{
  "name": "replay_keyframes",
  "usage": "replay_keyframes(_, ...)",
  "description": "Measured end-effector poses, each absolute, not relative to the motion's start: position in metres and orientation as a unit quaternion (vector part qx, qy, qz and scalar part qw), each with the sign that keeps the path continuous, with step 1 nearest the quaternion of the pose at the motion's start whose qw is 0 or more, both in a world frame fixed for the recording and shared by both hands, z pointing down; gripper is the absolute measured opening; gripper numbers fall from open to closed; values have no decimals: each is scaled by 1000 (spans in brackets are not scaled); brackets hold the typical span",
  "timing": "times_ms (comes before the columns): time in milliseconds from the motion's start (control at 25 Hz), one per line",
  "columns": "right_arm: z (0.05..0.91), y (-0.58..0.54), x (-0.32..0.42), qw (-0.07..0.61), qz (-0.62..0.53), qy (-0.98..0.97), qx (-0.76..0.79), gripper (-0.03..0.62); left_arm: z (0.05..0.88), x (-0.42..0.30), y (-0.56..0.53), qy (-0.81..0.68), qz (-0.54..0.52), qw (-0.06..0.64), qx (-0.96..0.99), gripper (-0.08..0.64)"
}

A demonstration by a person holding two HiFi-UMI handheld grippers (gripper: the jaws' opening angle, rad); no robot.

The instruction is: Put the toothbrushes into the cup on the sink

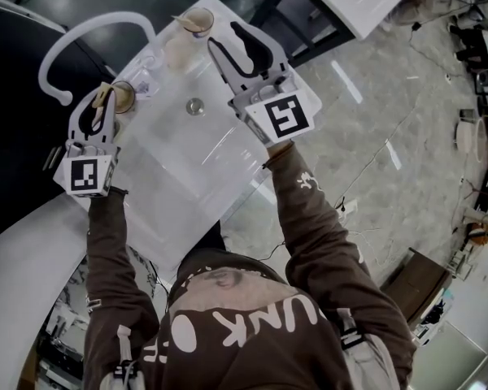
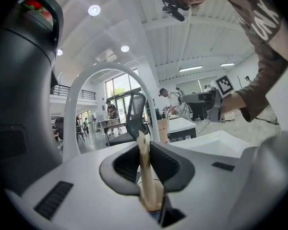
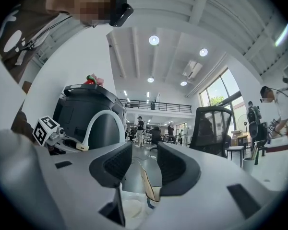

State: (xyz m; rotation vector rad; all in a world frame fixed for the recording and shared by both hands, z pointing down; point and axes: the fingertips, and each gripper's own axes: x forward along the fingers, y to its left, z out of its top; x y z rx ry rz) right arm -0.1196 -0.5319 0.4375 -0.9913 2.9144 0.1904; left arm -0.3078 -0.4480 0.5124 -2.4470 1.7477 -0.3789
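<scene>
Both arms reach forward over the sink (image 1: 203, 165), brown sleeves out. The left arm runs straight along the sink's left side, the right is bent a little at the elbow.

Left tongs (image 1: 104, 102) are at the near-left corner, close under the white faucet (image 1: 89, 35), and clamped together on a wooden toothbrush (image 2: 145, 171). Its handle stands upright between the pads.

Right tongs (image 1: 225, 36) are at the far end of the sink, jaws apart and gripping nothing. Low between them, seen from the right gripper view, is a pale cup (image 3: 127, 210). A second toothbrush (image 3: 148, 183) leans inside it.

A tan cup (image 1: 199, 20) sits on the far rim, just left of the right tongs.
</scene>
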Motion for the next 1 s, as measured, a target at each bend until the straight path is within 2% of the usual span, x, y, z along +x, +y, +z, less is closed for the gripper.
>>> replay_keyframes(320, 392, -464, -104, 62, 91, 943, -313, 176, 448, -280, -399, 561, -107, 91, -816, 117)
replay_keyframes(520, 359, -389, -75, 102, 121, 940, -302, 176, 401, -238, -344, 548, -69, 122, -825, 126)
replay_keyframes(1000, 309, -63, 16, 83, 148, 950, -261, 176, 295, -82, -39, 499, -34, 150, -853, 126)
